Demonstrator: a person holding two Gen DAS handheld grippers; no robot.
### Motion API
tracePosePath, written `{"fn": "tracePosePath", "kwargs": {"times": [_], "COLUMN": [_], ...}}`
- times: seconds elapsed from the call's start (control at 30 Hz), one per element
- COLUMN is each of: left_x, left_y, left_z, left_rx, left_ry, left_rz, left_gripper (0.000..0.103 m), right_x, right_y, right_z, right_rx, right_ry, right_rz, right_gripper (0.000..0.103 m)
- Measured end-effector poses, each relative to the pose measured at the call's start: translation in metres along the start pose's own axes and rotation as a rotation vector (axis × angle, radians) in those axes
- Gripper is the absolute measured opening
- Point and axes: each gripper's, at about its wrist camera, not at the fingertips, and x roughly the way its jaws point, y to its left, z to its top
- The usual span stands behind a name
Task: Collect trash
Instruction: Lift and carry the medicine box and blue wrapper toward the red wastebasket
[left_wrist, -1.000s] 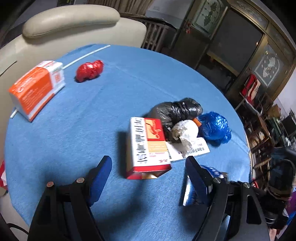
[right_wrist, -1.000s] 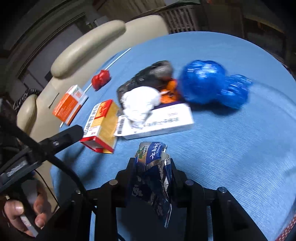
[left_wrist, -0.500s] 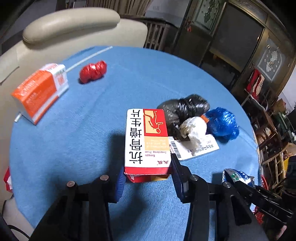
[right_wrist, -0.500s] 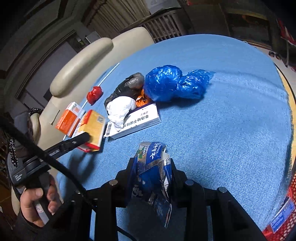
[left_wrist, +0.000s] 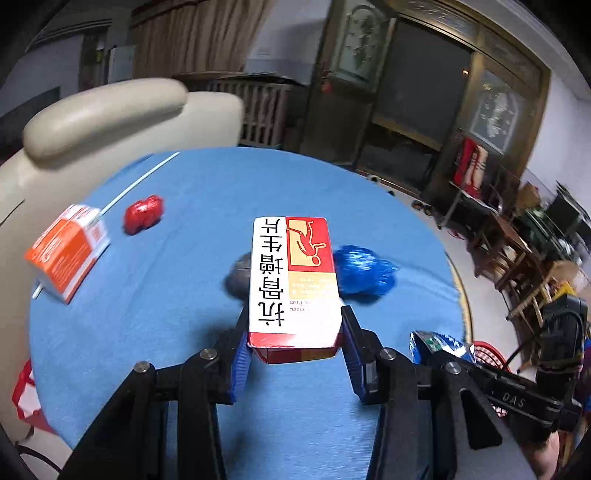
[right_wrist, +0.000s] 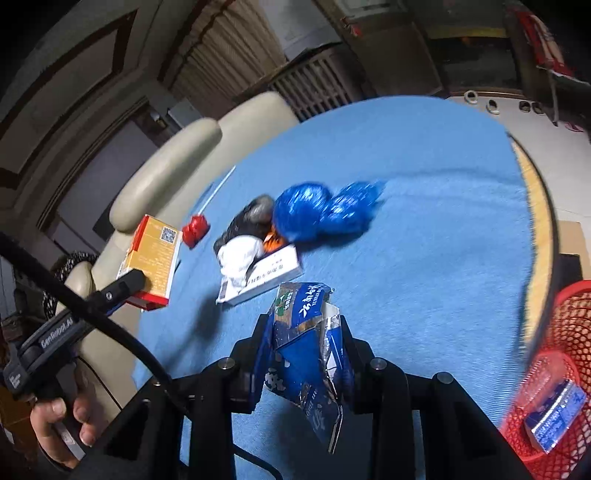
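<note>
The left gripper (left_wrist: 293, 341) has its jaws closed on the near end of the red-and-white box (left_wrist: 293, 280), which is held lifted above the worktop (left_wrist: 166, 295) with its long axis pointing forward. The right gripper (right_wrist: 304, 354) has its jaws clamped on a crumpled blue foil wrapper (right_wrist: 304, 354), the loose tail of which hangs below the fingers. A red mesh basket (right_wrist: 565, 332), already holding a small packet, stands off the worktop edge to the right and is the likely destination for both items. Because the box is gripped at one end only, it should be kept level and moved without jerks so that it does not pivot between the pads. The wrapper should be released well inside the basket rim so that its tail does not catch on the mesh. Remaining on the blue cloth are the blue plastic bags (right_wrist: 321, 214), a black bag (right_wrist: 247, 218), a white wad (right_wrist: 238, 256), a flat white box (right_wrist: 266, 280), a red crumpled wrapper (left_wrist: 143, 214) and an orange carton (left_wrist: 68, 251).
</note>
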Motion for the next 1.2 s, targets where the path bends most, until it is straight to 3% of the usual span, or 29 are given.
{"fn": "tracePosePath", "kwargs": {"times": [0.23,0.73,1.2], "left_x": [0.0,-0.002,-0.004], "left_y": [-0.032,-0.077,-0.106], "left_z": [-0.003,-0.008,-0.013], "left_rx": [0.063,0.161,0.218], "left_ry": [0.011,0.02,0.029], "left_rz": [-0.041,-0.073,-0.111], "left_gripper": [0.046,0.046,0.046], "right_x": [-0.034,-0.094,-0.132], "right_y": [-0.014,-0.005,-0.023], "right_z": [0.005,0.017,0.009], "right_rx": [0.037,0.023,0.069], "right_ry": [-0.07,-0.214,-0.262], "right_rz": [-0.01,-0.034,-0.088], "right_gripper": [0.035,0.035,0.035]}}
